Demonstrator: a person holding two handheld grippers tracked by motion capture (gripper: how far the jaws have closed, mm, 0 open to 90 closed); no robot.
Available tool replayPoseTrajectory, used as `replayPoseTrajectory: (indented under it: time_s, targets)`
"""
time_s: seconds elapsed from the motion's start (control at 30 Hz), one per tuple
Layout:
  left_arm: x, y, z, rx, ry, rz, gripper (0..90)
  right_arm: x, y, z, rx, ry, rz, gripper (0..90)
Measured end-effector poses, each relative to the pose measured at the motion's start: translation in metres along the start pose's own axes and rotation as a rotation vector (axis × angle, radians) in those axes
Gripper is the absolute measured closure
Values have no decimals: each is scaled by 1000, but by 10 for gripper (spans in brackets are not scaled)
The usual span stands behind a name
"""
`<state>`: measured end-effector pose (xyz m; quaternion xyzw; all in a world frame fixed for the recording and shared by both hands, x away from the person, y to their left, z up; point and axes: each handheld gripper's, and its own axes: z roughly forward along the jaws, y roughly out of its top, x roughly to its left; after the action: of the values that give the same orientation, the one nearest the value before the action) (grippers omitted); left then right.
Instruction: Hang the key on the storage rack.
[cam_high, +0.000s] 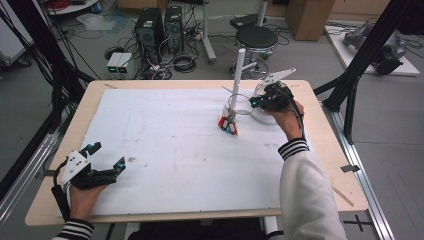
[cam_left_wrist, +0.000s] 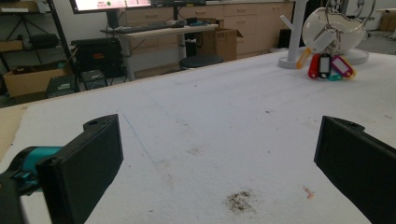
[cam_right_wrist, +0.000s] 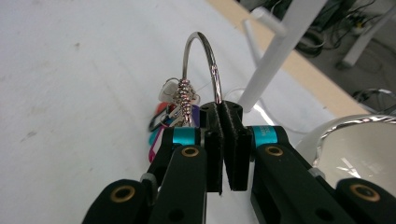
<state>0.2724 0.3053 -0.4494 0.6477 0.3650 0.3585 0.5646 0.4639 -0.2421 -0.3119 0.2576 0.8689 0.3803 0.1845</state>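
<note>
Grey floor (cam_high: 310, 60), black stool (cam_high: 256, 36), cabinets (cam_left_wrist: 219, 14)

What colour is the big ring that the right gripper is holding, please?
Shiny silver metal; the ring shows best in the right gripper view, clamped by the right gripper.

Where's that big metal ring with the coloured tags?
The key ring is pinched in the right tool, far right of the table, beside the white stand.
</note>
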Motion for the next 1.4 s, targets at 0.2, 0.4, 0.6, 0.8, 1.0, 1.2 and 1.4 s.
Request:
replayPoseTrajectory:
  time_s: [0.2, 0.4, 0.6, 0.8, 1.0, 1.2, 1.4]
  targets:
    - [0, 0, 0, -1, 1, -2, 17, -4, 0, -4, -57, -27, 25, 886]
    - [0, 0, 0, 0, 0, 1, 17, -5, 2, -6, -101, -38, 40, 886]
    - [0, 0, 0, 1, 0, 1, 17, -7, 13, -7, -130, -39, 43, 886]
    - [0, 0, 0, 0, -1, 1, 17, -10, 19, -3, -144, -38, 57, 886]
    - [0, 0, 0, 0, 0, 2, 17, -15, 16, 4, -139, -48, 81, 885]
    - [0, 0, 0, 0, -1, 0, 17, -21, 13, 14, -137, -56, 122, 885]
    - [0, 0, 0, 0, -1, 0, 17, -26, 9, 26, -125, -55, 151, 885]
